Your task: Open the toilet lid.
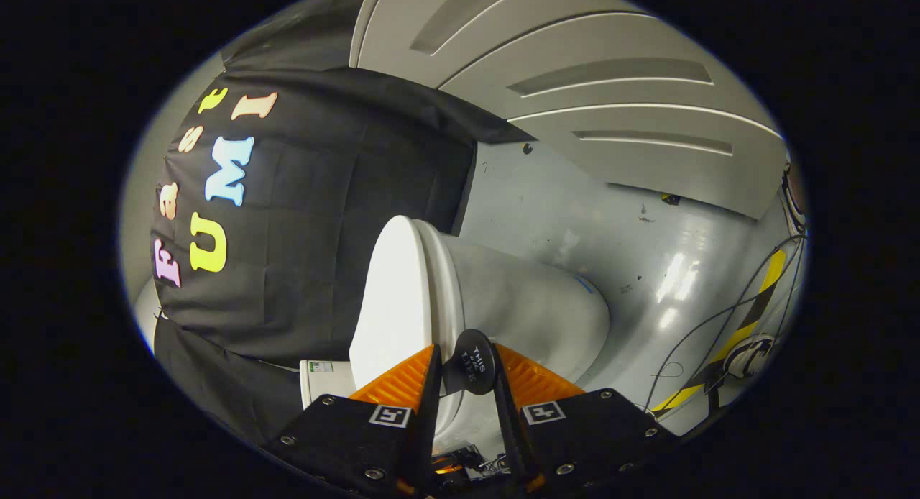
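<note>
Booth setting: grey glossy floor point(647, 254), black cloth wall point(323, 233) behind the fixture, grey panelled structure point(575, 75) at the far side. The view is rolled, so the toilet point(525, 305) appears on its side. Claw point(467, 373): fingers set narrowly apart, clenched on a small black round tab point(474, 361) that sits at the edge of the white toilet lid point(392, 298). The lid lies just ahead of the fingers, flat against the seat rim, with the bowl body beyond. Bowl contents cannot be seen. Further out, black cables point(719, 319) and a yellow-black striped tape point(755, 298) lie on the floor
</note>
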Available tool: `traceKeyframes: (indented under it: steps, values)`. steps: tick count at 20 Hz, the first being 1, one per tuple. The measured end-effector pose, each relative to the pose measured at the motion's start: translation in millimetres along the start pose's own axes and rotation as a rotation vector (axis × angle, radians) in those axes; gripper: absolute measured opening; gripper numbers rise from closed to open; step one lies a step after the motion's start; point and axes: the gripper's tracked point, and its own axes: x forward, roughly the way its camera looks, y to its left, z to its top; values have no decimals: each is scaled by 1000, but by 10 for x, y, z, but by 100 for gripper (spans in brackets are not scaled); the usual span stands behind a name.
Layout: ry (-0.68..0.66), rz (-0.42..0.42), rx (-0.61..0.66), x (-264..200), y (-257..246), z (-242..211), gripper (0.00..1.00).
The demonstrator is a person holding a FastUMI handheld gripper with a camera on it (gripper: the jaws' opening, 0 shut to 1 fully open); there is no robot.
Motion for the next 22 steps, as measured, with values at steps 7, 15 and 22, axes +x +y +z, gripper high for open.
traceKeyframes:
  steps: [7, 15, 22]
  values:
    - [-9, 73, 66, -61, 70, 60, 12]
    - [-69, 31, -140, -218, 330, 102, 0]
    - [-116, -25, -375, -484, 899, 113, 0]
